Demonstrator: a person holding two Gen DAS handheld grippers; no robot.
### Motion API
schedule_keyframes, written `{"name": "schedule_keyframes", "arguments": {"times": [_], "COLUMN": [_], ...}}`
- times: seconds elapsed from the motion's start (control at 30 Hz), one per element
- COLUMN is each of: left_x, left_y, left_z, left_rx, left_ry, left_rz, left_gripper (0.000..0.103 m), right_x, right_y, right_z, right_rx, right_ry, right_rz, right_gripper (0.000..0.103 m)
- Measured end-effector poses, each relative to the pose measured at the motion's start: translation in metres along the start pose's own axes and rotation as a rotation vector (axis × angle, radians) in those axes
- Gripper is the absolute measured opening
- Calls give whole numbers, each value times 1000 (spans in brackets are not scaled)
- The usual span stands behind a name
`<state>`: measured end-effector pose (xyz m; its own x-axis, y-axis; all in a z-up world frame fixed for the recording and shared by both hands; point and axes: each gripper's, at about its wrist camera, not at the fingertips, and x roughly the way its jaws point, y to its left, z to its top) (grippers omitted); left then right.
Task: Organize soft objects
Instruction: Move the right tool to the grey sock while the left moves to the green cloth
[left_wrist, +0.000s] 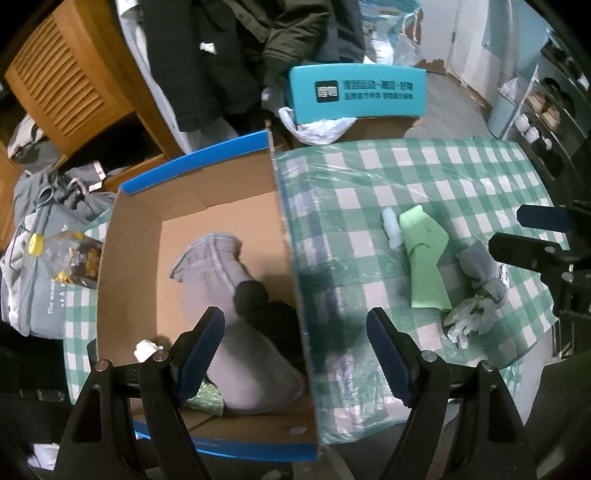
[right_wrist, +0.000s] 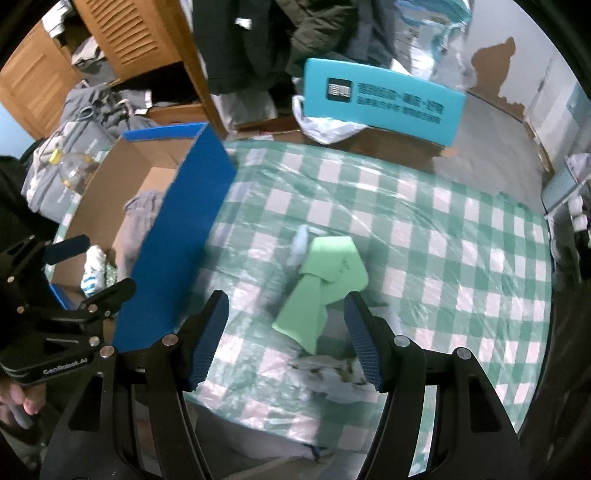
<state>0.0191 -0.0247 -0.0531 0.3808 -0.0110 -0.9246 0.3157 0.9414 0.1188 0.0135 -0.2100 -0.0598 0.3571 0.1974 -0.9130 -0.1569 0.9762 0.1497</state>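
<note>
Right tool (right_wrist: 286, 332) above crumpled green cloth (right_wrist: 325, 280)

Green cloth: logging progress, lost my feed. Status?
Both tools open, empty: left tool, right tool. Green cloth on table, ahead of right tool. Box holds grey garment. Nothing blocking.

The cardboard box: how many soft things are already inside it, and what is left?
Done: the cardboard box holds a grey garment, a black item and small pieces. In hand: nothing; both grippers' jaws are open and empty. Left: the green cloth, a pale blue roll and crumpled grey cloth on the table.
</note>
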Motion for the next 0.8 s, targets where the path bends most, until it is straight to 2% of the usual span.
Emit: {"name": "schedule_keyframes", "arguments": {"times": [0.8], "left_x": [39], "left_y": [-64], "left_z": [17], "left_rx": [89], "left_ry": [82], "left_rz": [-22], "left_gripper": [81], "right_x": [23], "right_y": [-78], "right_z": [-28], "right_rx": [132], "right_ry": [63], "right_rz": [-51], "right_gripper": [65]}}
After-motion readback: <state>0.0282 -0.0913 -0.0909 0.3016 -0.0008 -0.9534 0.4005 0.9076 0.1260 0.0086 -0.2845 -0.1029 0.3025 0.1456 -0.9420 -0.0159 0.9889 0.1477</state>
